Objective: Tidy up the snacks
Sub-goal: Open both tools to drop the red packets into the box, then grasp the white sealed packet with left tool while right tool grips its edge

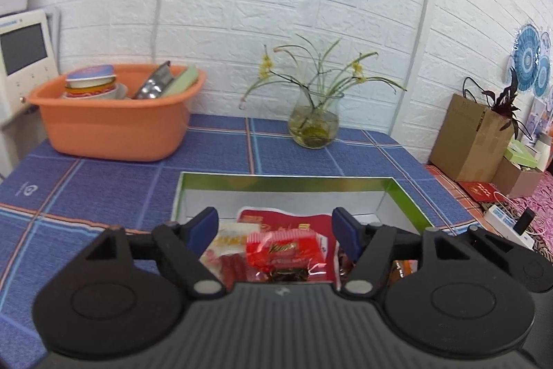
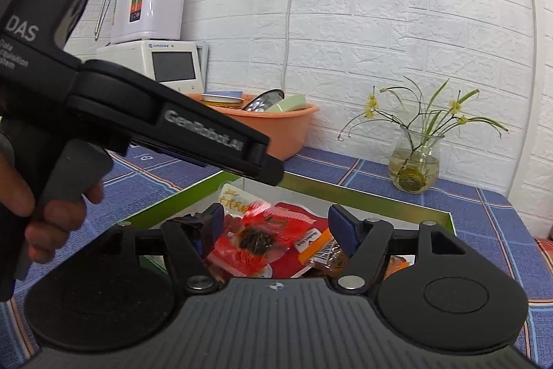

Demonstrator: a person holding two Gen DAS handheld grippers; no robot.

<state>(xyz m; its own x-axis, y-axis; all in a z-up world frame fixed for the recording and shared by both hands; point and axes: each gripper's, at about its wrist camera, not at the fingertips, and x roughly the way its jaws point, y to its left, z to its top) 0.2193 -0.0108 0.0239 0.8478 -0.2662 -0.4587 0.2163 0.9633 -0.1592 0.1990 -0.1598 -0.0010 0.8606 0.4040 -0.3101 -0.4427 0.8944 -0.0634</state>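
Both grippers are held over the near end of the green-rimmed open cardboard box (image 1: 283,179), which sits on the blue checked tablecloth (image 1: 103,182). The left gripper (image 1: 276,227) is spread apart with nothing pinched; the red crinkly snack packet (image 1: 281,249) is seen lying just below and between its blue pads, on top of the other wrappers in the box. Same deal on the right gripper (image 2: 274,223): jaws wide, and the red clear-windowed snack bag (image 2: 255,239) is seen lying loose under the gap, with an orange-labelled packet (image 2: 312,242) just beside its right pad. Farther back, an orange plastic basin (image 1: 114,123) on the left and a glass vase (image 1: 314,123) of flowers are parked near the wall.
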